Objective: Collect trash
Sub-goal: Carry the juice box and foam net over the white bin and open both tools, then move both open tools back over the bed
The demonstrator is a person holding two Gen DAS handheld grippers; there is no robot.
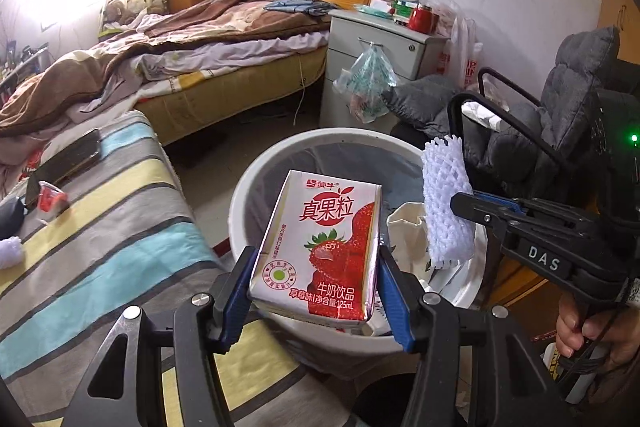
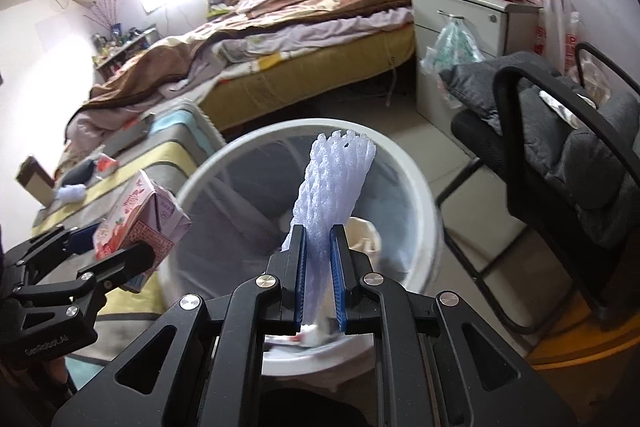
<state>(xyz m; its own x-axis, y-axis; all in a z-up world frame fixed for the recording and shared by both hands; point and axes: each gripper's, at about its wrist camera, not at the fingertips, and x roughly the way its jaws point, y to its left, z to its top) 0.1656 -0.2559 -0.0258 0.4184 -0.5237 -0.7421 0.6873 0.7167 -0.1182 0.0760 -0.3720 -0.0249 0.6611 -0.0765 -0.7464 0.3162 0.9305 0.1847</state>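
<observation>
My left gripper [image 1: 316, 263] is shut on a strawberry milk carton [image 1: 320, 247] and holds it over the near rim of a white trash bin [image 1: 256, 183]. The carton also shows in the right wrist view [image 2: 136, 219], held by the left gripper [image 2: 116, 247] at the bin's left rim. My right gripper [image 2: 319, 239] is shut on a white foam fruit net [image 2: 332, 183] above the bin [image 2: 420, 195]. In the left wrist view the net [image 1: 444, 203] hangs over the bin's right side from the right gripper [image 1: 472, 211]. The bin holds a dark liner and some white trash.
A striped cloth-covered surface [image 1: 100, 227] on the left carries a small red-and-white cup [image 1: 50, 197], a dark flat object [image 1: 72, 155] and a white wad [image 1: 10, 251]. A black chair with grey cushion [image 2: 560, 131] stands right of the bin. A bed [image 1: 208, 43] and cabinet [image 1: 384, 47] lie behind.
</observation>
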